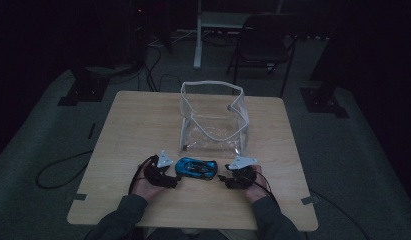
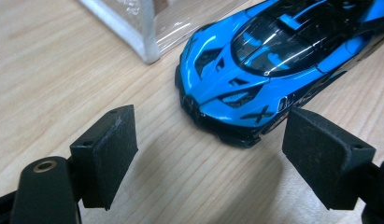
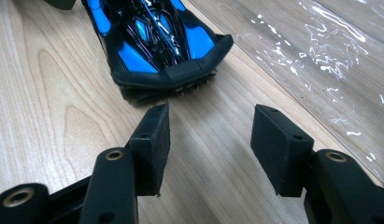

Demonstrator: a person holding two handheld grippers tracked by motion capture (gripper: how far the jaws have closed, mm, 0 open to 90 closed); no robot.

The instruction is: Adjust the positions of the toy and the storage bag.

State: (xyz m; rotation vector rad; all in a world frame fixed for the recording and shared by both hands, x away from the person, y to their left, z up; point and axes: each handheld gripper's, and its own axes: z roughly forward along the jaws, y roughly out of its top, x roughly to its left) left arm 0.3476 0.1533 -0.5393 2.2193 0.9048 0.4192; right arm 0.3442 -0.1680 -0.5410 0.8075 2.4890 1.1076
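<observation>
A shiny blue and black toy car (image 1: 195, 169) lies on the wooden table (image 1: 138, 120), just in front of a clear plastic bag (image 1: 213, 120). My left gripper (image 1: 169, 178) is at the car's left end, my right gripper (image 1: 227, 180) at its right end. In the left gripper view the car's nose (image 2: 227, 116) sits at the mouth of my open left gripper (image 2: 208, 135), whose pads stand wide and do not press on it. In the right gripper view the car's tail (image 3: 166, 70) lies just ahead of my open right gripper (image 3: 208, 126), with nothing between its pads.
The clear bag (image 3: 311, 56) with white edging (image 2: 133, 28) stands open-topped at the table's middle, close behind the car. A dark folding chair (image 1: 265, 45) and stands sit on the floor beyond the table. Cables trail off the left side.
</observation>
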